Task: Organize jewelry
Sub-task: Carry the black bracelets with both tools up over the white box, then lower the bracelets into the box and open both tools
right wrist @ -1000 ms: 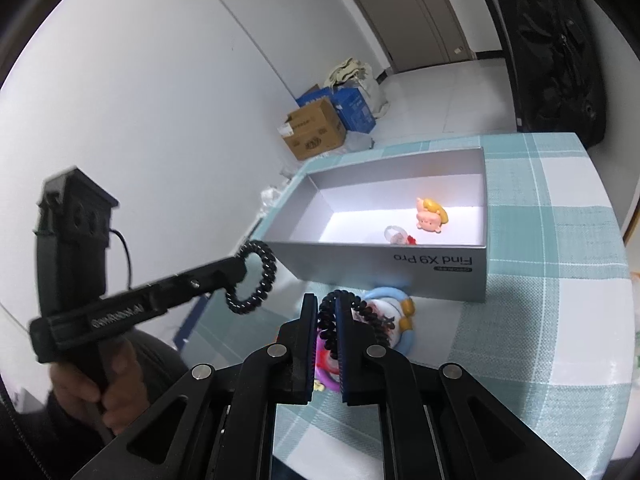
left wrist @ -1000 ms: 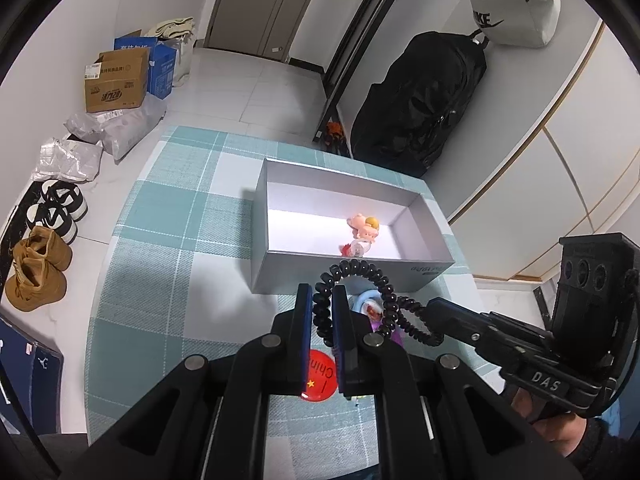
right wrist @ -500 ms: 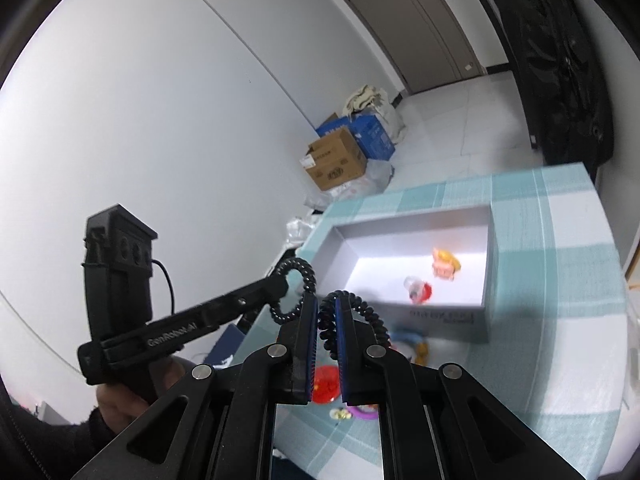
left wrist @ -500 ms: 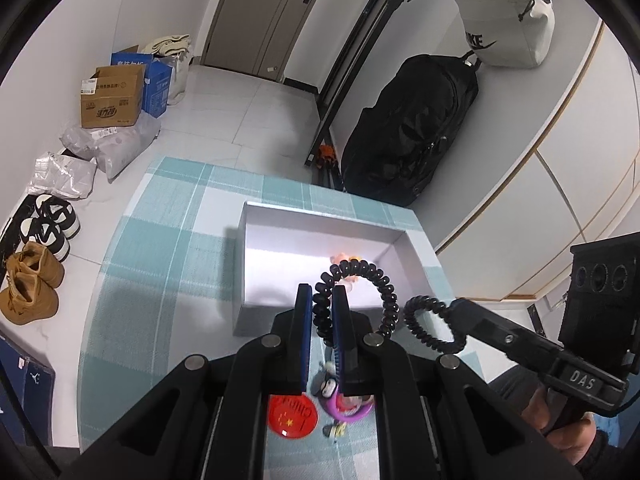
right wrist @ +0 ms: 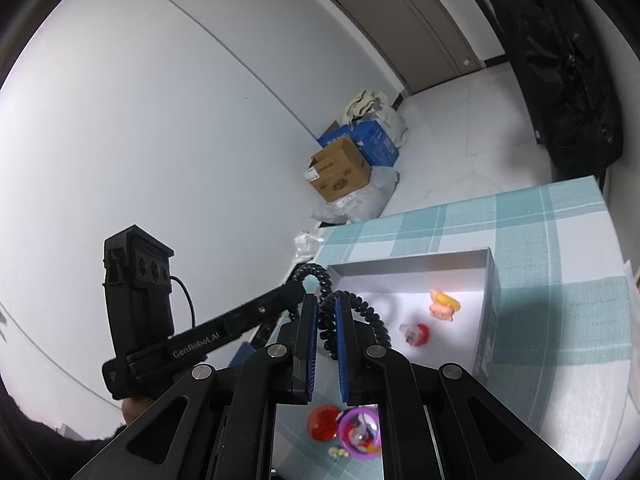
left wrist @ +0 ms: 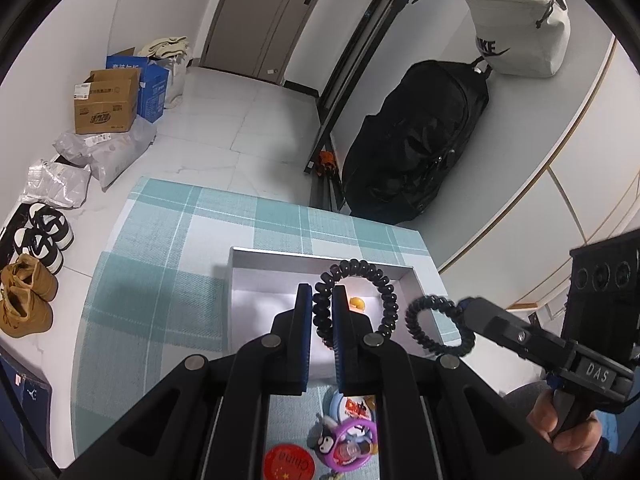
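"China" on red badge (left wrist: 289,461), "DAS" on right claw (left wrist: 460,312)

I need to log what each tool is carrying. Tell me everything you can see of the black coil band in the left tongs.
The black coil band is a glossy spiral loop, plastic by its look, like a phone-cord hair tie. The left tongs pinch one side of it; the rest arches free in the air above the grey box, touching nothing else.

L gripper (left wrist: 322,312) clamped on black coil band (left wrist: 360,280), held over grey box (left wrist: 256,256). R gripper (left wrist: 466,310) pinches second coil band (left wrist: 434,328) beside it. Trinkets (left wrist: 352,436) on plaid cloth (left wrist: 160,248) below.
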Available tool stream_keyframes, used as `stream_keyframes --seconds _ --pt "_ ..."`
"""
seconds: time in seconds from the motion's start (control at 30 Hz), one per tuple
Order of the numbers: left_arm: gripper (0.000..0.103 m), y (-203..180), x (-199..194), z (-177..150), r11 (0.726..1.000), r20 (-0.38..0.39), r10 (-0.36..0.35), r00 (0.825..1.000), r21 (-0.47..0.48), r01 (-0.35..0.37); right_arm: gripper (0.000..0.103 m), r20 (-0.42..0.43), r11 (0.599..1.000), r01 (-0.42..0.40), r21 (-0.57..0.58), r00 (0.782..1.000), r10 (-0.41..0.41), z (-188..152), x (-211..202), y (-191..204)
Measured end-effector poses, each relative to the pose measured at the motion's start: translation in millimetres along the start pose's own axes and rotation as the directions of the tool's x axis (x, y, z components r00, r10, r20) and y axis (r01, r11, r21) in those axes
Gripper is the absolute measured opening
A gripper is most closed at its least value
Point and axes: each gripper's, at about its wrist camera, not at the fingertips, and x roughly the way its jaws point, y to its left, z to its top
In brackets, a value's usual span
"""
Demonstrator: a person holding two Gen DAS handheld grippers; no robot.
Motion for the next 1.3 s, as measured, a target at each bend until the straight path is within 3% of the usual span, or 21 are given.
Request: stream_keyframes --seconds 0.53,0.83,1.0,1.1,1.3 --pt "0.005 1 36 10 1.000 -0.092 0.007 0.996 -0.002 -0.007 0.008 -0.019 0.999 0.003 0.053 1.000 -0.002 24 28 -32" --pt "0.006 0 44 13 0.999 -0.120 -0.028 0.992 -0.020 0.026 0.008 -0.044 0.998 0.062 0.009 0.997 -0.062 22 37 -33" --pt "0.027 7 49 13 0.994 -0.164 -0.087 0.983 -0.076 0.075 0.014 -0.009 0.994 0.102 -0.026 0.995 -0.103 22 33 -31" --pt "0.038 11 43 12 0.994 -0.149 -0.081 0.986 -0.089 0.068 0.029 0.004 0.994 0.103 -0.020 0.995 -0.103 22 27 -32" --pt "0.041 11 33 11 0.994 -0.121 -0.068 0.990 -0.094 0.057 0.044 0.065 0.995 0.103 -0.004 0.993 -0.102 22 9 -34"
